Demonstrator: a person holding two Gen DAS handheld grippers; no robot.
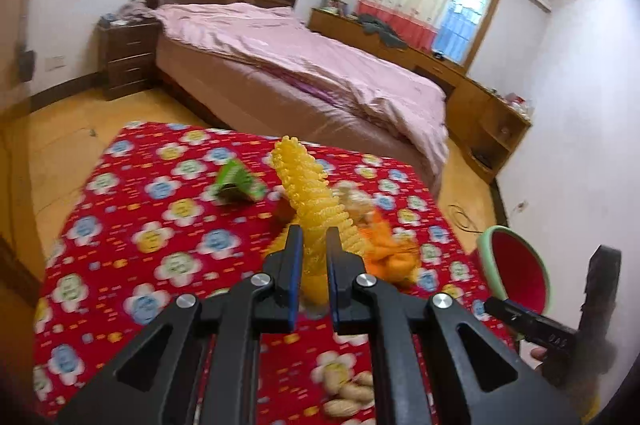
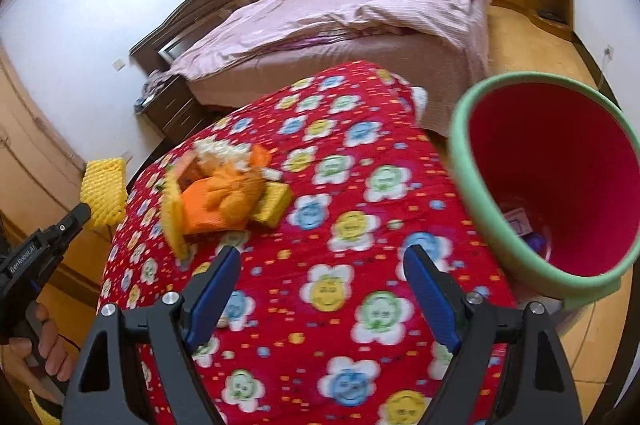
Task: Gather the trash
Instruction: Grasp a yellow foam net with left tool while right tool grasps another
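Only "GenRobot.AI" can be read, printed in white on the left gripper [image 2: 86, 211] body.

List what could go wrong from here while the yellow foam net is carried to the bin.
1. The left gripper pinches only the lower end of the yellow foam net, so the long free part may flop, slip out, or catch the bin's rim.
2. The bin stands off the table edge beyond the orange peel pile; a low sweep could scatter it.
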